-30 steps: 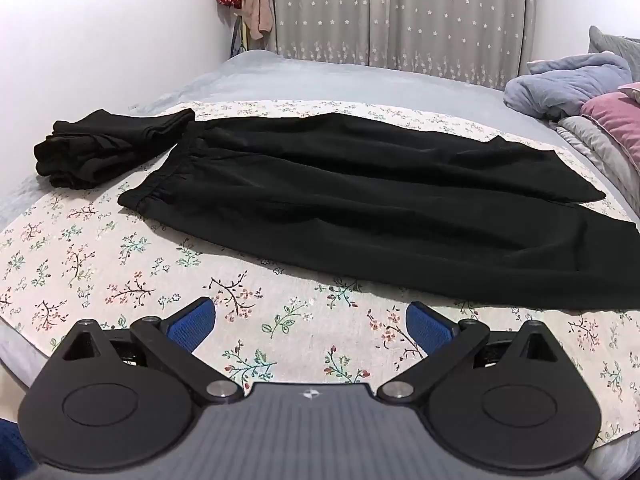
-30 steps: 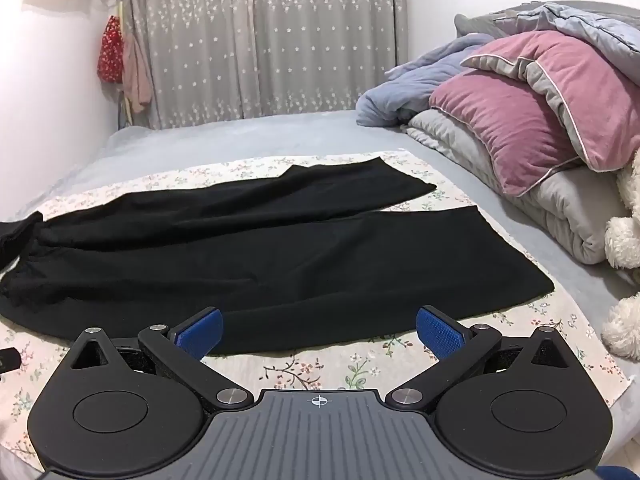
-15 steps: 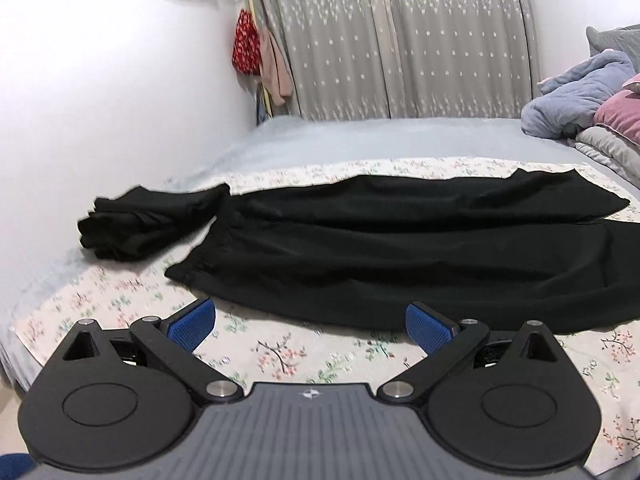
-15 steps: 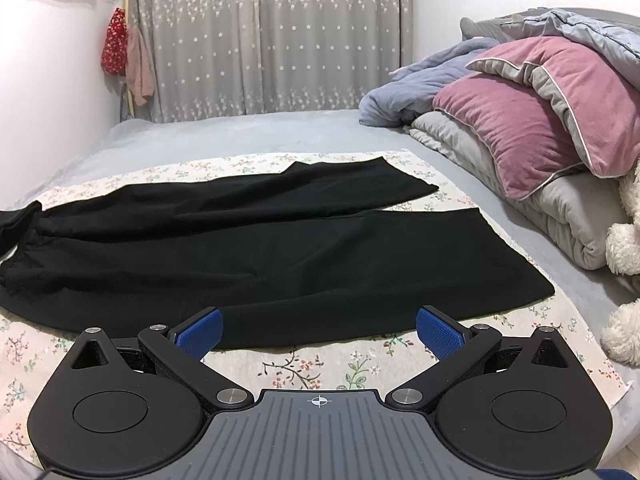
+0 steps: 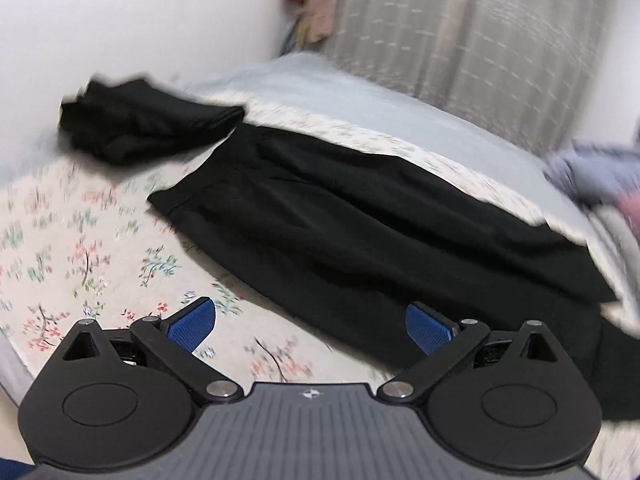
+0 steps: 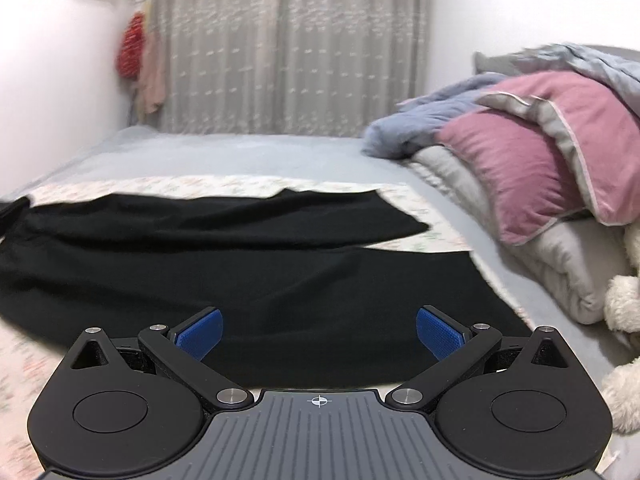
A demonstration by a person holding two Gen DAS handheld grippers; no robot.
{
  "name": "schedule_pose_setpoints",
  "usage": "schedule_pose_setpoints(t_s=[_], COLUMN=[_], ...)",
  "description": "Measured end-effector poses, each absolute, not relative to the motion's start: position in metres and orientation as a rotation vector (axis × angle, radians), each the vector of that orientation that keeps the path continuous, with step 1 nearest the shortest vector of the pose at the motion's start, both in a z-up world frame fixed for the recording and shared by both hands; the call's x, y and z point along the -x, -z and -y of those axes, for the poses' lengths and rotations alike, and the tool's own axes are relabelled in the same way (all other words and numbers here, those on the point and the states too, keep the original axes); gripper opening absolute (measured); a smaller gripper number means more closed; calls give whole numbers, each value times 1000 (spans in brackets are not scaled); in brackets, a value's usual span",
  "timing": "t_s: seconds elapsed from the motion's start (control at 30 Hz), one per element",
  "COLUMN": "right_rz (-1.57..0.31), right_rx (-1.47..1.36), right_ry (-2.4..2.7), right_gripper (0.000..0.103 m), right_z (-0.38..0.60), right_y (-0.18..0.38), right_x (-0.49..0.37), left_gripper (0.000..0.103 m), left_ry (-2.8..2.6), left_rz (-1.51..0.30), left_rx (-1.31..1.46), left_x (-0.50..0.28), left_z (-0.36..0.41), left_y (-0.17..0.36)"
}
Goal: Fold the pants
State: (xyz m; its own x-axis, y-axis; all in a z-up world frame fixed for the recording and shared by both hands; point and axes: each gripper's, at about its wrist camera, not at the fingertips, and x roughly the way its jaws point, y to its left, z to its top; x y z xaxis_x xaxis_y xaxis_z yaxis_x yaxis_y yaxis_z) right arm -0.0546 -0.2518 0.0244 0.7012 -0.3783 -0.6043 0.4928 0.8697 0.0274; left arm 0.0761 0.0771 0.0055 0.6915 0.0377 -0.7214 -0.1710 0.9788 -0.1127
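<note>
Black pants (image 5: pixel 360 224) lie spread flat on a floral sheet (image 5: pixel 80 248) on the bed, waistband to the left, both legs running right. In the right wrist view the pants (image 6: pixel 240 280) show both leg ends, slightly apart. My left gripper (image 5: pixel 310 326) is open and empty, above the sheet by the near edge of the pants below the waistband. My right gripper (image 6: pixel 318 332) is open and empty, low over the near leg. Both views are motion-blurred.
A bundle of black clothes (image 5: pixel 140 128) lies on the bed left of the waistband. Pink and grey pillows (image 6: pixel 540 168), a blue blanket (image 6: pixel 420 128) and a white plush toy (image 6: pixel 624 304) sit at the right. Curtains (image 6: pixel 288 48) hang behind.
My left gripper has tilted and swung closer to the pants near the waistband. My right gripper has moved forward and lower, over the near leg. Both stay open.
</note>
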Motion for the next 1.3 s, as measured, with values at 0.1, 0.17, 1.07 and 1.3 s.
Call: schedule_pose_setpoints(t_s=[0.1, 0.17, 1.07, 1.3], right_rz=[-706, -770, -657, -588], right_rx=[-363, -515, -994, -1006], right_ry=[524, 578, 968, 941], right_gripper=[103, 103, 16, 0], right_z=[306, 344, 448, 449], right_y=[-6, 11, 69, 62], right_x=[48, 48, 76, 92], left_gripper=[103, 103, 30, 10], left_ry=[-183, -212, -350, -354], left_rz=[-893, -916, -848, -804], left_rx=[273, 303, 522, 525], left_x=[-105, -124, -216, -197], left_z=[-104, -117, -135, -156], left_y=[-2, 0, 53, 51])
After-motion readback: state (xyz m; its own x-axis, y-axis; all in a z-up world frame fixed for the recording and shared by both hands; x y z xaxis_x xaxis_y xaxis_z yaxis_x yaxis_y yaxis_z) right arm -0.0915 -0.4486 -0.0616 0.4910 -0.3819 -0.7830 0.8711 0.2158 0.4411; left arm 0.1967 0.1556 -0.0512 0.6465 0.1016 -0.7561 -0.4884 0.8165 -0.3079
